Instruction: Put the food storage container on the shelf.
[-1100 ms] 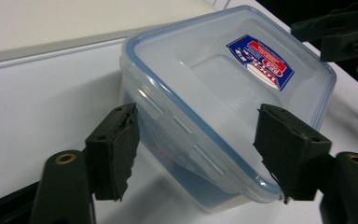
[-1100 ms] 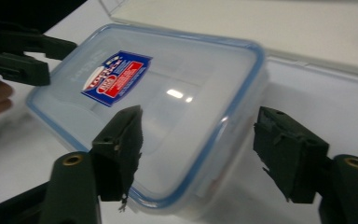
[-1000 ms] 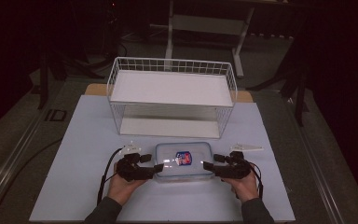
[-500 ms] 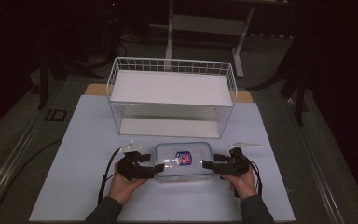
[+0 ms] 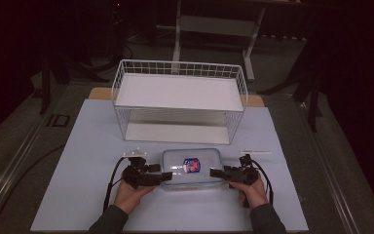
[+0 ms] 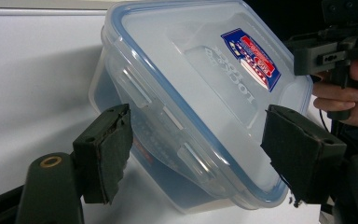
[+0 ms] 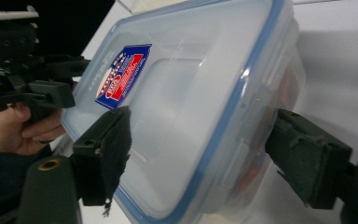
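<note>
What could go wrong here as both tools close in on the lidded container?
1. The left tool and right tool stand open around opposite ends of the plastic container; uneven squeezing might tilt it.
2. Its smooth lid could slip between the pads.
3. The wire rack stands just behind, so a lift could bump it.

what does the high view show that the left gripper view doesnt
High view alone: the white wire rack standing behind the container, both of the person's forearms, and the whole table. Left gripper view alone: the side latch flap between its own open jaws, close up. Both: the clear plastic container with its blue-rimmed lid and sticker, and the right gripper.
</note>
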`<state>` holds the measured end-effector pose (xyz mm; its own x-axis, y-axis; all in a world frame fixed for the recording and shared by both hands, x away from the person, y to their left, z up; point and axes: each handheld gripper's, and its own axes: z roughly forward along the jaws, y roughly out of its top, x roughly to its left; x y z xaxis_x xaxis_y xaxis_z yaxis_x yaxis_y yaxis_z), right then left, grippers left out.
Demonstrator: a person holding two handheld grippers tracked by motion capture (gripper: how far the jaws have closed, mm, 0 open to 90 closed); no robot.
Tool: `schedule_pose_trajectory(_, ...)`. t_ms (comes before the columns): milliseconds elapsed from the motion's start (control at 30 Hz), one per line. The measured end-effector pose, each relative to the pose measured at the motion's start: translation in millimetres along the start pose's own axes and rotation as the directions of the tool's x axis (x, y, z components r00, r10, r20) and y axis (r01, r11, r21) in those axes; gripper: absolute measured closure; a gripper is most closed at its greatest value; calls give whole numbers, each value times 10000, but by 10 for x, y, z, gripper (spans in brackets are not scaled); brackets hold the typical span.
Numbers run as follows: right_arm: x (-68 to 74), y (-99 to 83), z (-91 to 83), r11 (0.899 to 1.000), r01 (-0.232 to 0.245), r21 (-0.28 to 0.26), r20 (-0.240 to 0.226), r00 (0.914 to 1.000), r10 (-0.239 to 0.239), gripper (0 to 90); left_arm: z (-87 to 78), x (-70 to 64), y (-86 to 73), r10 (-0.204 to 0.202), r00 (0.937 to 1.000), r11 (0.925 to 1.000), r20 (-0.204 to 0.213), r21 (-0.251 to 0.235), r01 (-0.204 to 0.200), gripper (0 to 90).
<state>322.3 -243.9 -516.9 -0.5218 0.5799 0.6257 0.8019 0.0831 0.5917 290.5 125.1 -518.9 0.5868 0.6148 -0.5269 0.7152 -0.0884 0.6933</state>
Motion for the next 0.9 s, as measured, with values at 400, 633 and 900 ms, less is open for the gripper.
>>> schedule_pose_trajectory(400, 46, -47, -123, 9995, 108, -286, -398, 9991, -119, 349, -110, 79, -15, -803, 9960, 9960, 381, -370, 817, 399)
schedule_pose_trajectory(633, 79, -104, -203, 9990, 282, -353, -570, 9979, -302, 420, -185, 87, -44, -1071, 9914, 9931, 755, -401, 1103, 477)
schedule_pose_trajectory(900, 113, -161, -269, 9973, 728, -36, -630, 9953, -729, 490, -203, 12, -77, -965, 9891, 9950, 1113, -130, 985, 483)
